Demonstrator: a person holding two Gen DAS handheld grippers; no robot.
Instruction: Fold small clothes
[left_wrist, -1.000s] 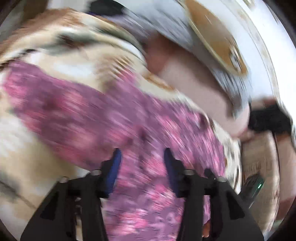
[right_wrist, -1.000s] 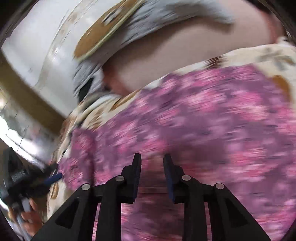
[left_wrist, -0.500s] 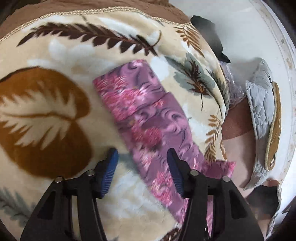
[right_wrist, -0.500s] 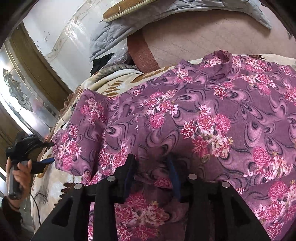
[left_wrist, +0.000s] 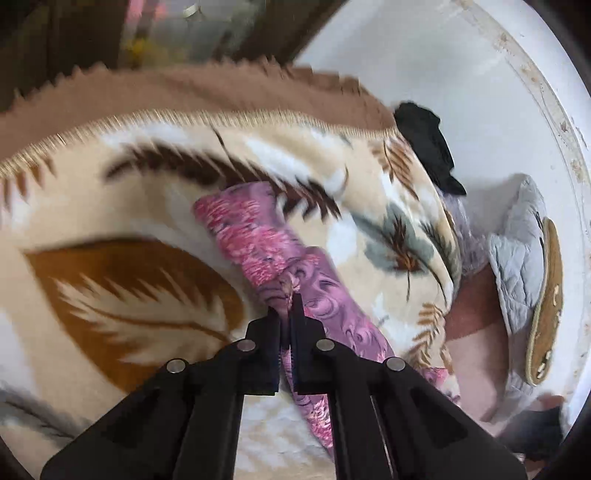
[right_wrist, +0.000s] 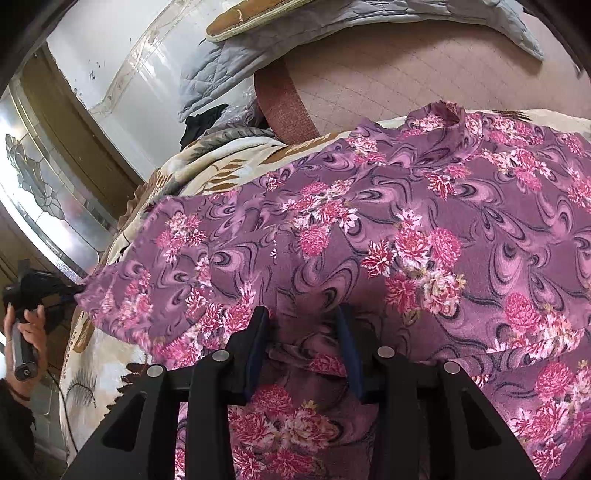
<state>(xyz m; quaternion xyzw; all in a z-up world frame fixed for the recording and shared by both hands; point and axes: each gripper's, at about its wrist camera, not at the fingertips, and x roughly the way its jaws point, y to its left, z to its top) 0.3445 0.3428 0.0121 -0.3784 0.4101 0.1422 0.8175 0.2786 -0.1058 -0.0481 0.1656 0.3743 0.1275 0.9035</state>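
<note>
- Between the closed fingers of the left tool, a bunched fold of the purple floral garment is clamped; its sleeve runs ahead of the tips and the rest trails back under the right finger.
- Under that garment lies a cream leaf-print blanket, spreading left of and ahead of the left tool, with a brown border along its far edge.
- Ahead and to the right of the left tool, past the blanket's edge, sit a black cloth and a grey quilted pad against a white wall.
- At the right tool, the fingers stand apart with garment cloth bulging up between them; whether they press it I cannot tell.
- Ahead of the right tool the garment spreads wide across the blanket, its collar at the far edge.
- Far left of the right tool, the person's left hand grips the other tool's handle, that tool's tip at the sleeve corner.
</note>
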